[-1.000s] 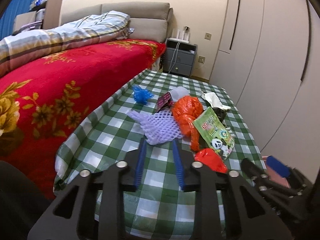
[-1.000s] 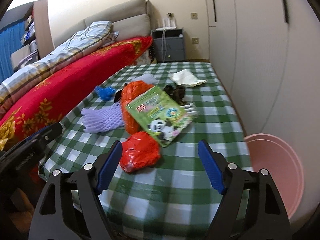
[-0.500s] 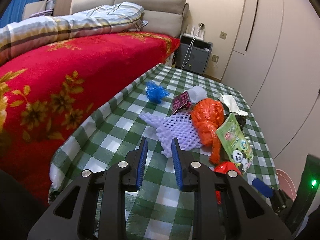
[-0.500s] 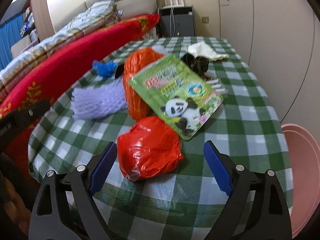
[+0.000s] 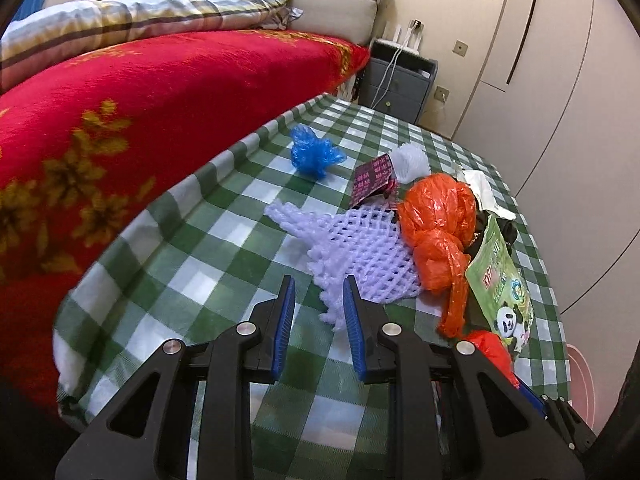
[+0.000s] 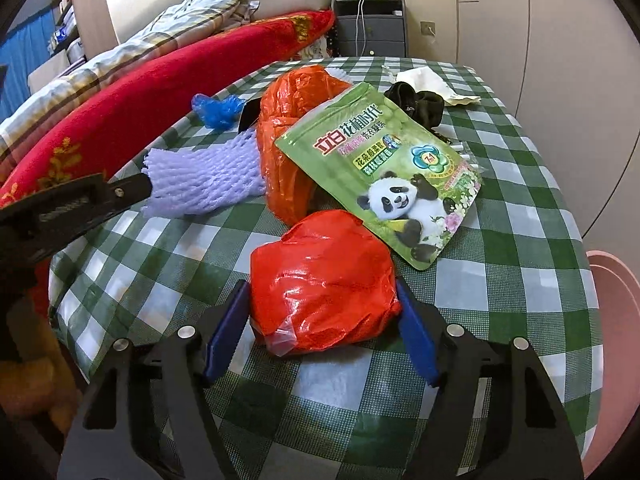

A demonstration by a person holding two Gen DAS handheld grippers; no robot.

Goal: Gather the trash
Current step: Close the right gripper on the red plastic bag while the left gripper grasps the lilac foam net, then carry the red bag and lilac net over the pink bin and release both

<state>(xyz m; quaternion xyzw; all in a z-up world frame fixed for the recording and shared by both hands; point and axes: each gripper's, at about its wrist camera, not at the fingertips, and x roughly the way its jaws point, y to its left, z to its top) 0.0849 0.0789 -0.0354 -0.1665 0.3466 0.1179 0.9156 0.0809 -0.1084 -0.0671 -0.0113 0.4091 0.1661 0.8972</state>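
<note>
You're at the very start: every piece of trash I can see still lies on the checked worktop (image 6: 520,240), none of it visibly in the pink bin (image 6: 616,300) beside its right edge, so the orange bag (image 6: 292,120), panda pouch (image 6: 392,164), purple foam net (image 5: 360,256) and blue wad (image 5: 312,152) are all left. Your right hand-held gripper (image 6: 324,312) is wide and closing around the red bag (image 6: 320,280), pads at both its flanks, not clearly pressing yet. Your left hand-held gripper (image 5: 318,308) is narrowly open and empty, with the net's near fringe just reaching between its tips.
</note>
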